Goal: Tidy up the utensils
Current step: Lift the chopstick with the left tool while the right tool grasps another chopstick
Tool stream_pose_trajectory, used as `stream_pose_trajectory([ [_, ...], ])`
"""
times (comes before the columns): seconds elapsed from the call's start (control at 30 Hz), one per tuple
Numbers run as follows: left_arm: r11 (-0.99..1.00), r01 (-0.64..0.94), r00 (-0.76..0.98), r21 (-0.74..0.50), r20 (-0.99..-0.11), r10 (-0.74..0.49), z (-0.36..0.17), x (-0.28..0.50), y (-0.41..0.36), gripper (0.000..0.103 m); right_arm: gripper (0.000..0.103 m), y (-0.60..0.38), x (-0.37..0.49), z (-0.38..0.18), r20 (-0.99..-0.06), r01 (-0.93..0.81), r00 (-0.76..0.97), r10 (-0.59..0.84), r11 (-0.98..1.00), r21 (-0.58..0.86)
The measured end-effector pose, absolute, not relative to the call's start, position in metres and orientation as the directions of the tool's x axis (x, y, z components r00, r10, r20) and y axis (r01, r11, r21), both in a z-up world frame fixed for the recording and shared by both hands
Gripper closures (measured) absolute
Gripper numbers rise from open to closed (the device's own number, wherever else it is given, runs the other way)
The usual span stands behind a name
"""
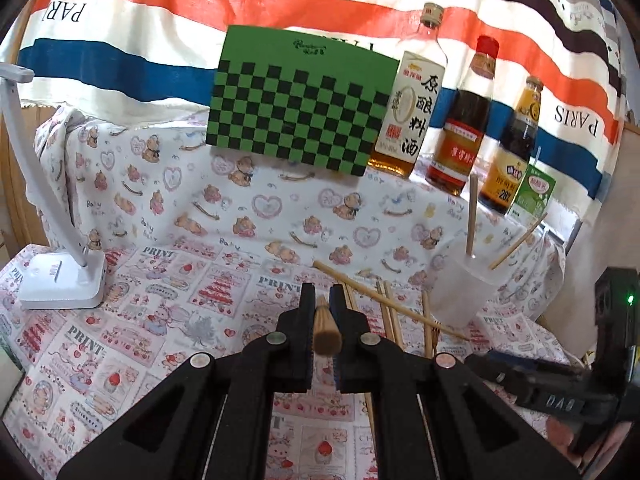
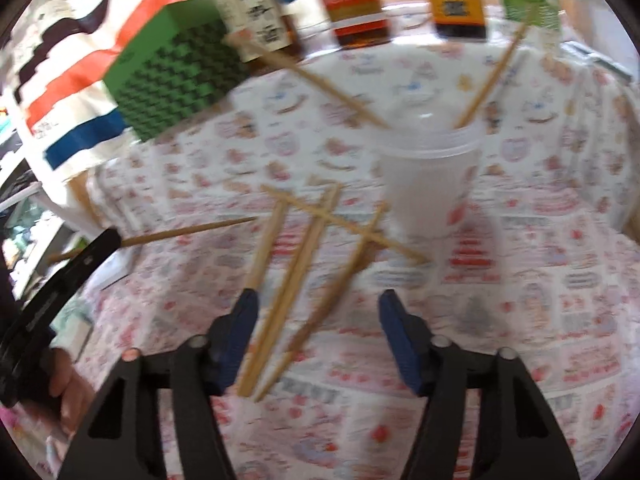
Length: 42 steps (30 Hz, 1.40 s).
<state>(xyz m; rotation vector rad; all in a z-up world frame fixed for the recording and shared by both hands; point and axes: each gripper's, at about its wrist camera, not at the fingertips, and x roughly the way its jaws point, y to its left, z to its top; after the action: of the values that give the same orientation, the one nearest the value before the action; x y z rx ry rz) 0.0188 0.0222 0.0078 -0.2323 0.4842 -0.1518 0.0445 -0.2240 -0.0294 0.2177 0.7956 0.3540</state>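
My left gripper (image 1: 322, 300) is shut on one wooden chopstick (image 1: 326, 334), seen end-on between its pads and lifted off the cloth. In the right wrist view that chopstick (image 2: 188, 232) sticks out of the left gripper (image 2: 108, 240) at the left edge. A translucent plastic cup (image 1: 460, 284) (image 2: 428, 184) stands upright with two chopsticks leaning in it. Several loose chopsticks (image 1: 386, 304) (image 2: 308, 248) lie crossed on the printed cloth in front of the cup. My right gripper (image 2: 318, 308) hovers over them, its blue pads apart and touching nothing.
A green checkered box (image 1: 296, 108) leans against the striped backdrop. To its right stand three sauce bottles (image 1: 460, 128) and a green carton (image 1: 534, 196). A white lamp base (image 1: 60, 280) sits at the left. A person's hand (image 2: 68, 384) holds the left tool.
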Motion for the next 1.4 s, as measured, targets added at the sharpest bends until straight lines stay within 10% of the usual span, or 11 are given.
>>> stream_pose_trajectory([
  [0.33, 0.960, 0.075, 0.869, -0.271, -0.454, -0.196, 0.006, 0.022, 0.025, 0.097, 0.087, -0.171, 0.050, -0.050, -0.715, -0.338, 0.508, 0.480, 0.875, 0.348],
  [1.4, 0.963, 0.040, 0.864, -0.265, -0.475, -0.166, 0.002, 0.025, 0.028, 0.097, 0.093, -0.150, 0.046, -0.064, -0.788, -0.273, 0.605, 0.119, 0.960, -0.064],
])
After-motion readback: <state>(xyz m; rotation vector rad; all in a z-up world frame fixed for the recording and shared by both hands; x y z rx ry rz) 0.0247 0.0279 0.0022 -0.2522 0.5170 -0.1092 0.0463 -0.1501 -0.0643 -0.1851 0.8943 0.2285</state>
